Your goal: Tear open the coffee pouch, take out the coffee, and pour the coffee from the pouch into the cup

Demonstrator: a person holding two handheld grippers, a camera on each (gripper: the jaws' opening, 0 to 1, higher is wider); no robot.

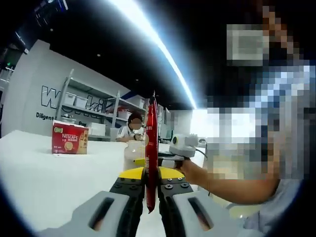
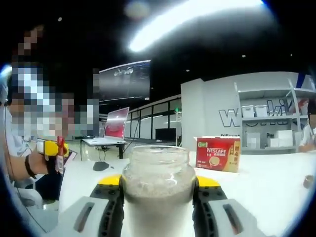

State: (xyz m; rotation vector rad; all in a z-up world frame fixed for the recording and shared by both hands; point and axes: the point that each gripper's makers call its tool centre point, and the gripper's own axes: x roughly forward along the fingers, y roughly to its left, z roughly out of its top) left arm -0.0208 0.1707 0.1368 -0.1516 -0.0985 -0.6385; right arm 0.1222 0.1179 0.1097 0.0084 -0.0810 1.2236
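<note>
Left gripper (image 1: 152,190) clamped shut on a slim red coffee stick pouch (image 1: 151,148), held upright and edge-on between the jaws, its top rising toward twelve o'clock in the left gripper view. Probably gripped low so that the upper end stays free to be torn or tipped. Whether that top is already torn: cannot tell, seen edge-on.

Right gripper (image 2: 158,197) closed around a clear glass jar-like cup (image 2: 158,190), mouth upward, with pale grey-brown contents showing through the wall. Held steady and upright, apparently to give a stable target for pouring. Same cup (image 1: 134,153) visible in the left gripper view at about eleven o'clock of the pouch, just behind it, with the right gripper (image 1: 165,162) beside it.

From the right gripper view, the left gripper (image 2: 58,157) at nine o'clock, well apart from the cup, the red pouch (image 2: 60,154) upright in it.

Red-and-white Nescafé carton (image 2: 217,153) standing on the white table (image 2: 276,190) at two o'clock of the cup, untouched.

Judged stage: pouch and cup not yet brought together; pouch needs moving over the cup's mouth and tilting.
</note>
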